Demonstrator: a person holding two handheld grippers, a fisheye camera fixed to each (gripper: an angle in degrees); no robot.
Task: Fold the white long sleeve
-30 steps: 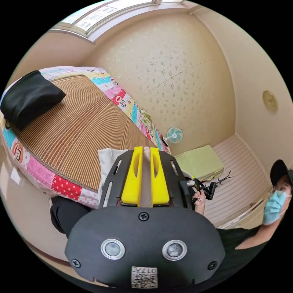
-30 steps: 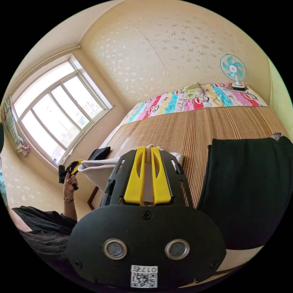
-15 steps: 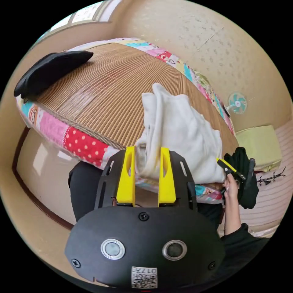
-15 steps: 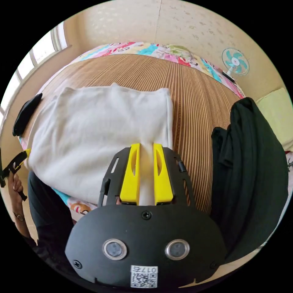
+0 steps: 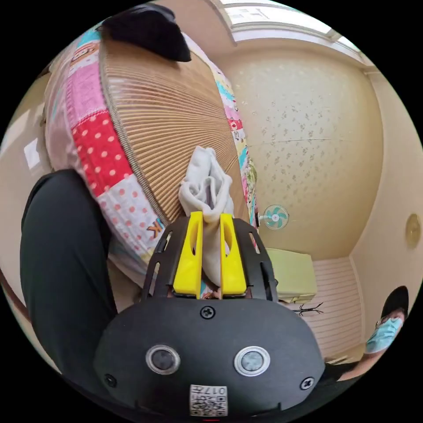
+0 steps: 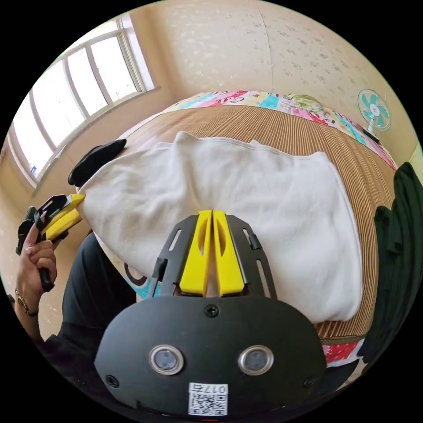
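The white long sleeve (image 6: 246, 194) lies spread flat on the woven mat (image 6: 282, 128) of the bed, its near edge hanging over the bedside. My right gripper (image 6: 212, 214) sits at the middle of that near edge, jaws shut with a thin sliver of white cloth between them. In the right gripper view my left gripper (image 6: 66, 211), held in a hand, pinches the garment's left corner. The left gripper view shows my left gripper (image 5: 210, 217) shut on a bunched fold of the white long sleeve (image 5: 206, 187) at the bed's edge.
A black cushion (image 6: 94, 158) lies on the mat near the window (image 6: 75, 97). A dark garment (image 6: 396, 246) is piled at the mat's right end. A small fan (image 6: 373, 110) stands at the far corner. The holder's dark-clothed leg (image 5: 61, 264) presses against the bed. A masked person (image 5: 387, 326) is by the wall.
The garment, held up a second ago, has come down and now lies spread on the mat. Both grippers stay closed on it. Both cameras have swung.
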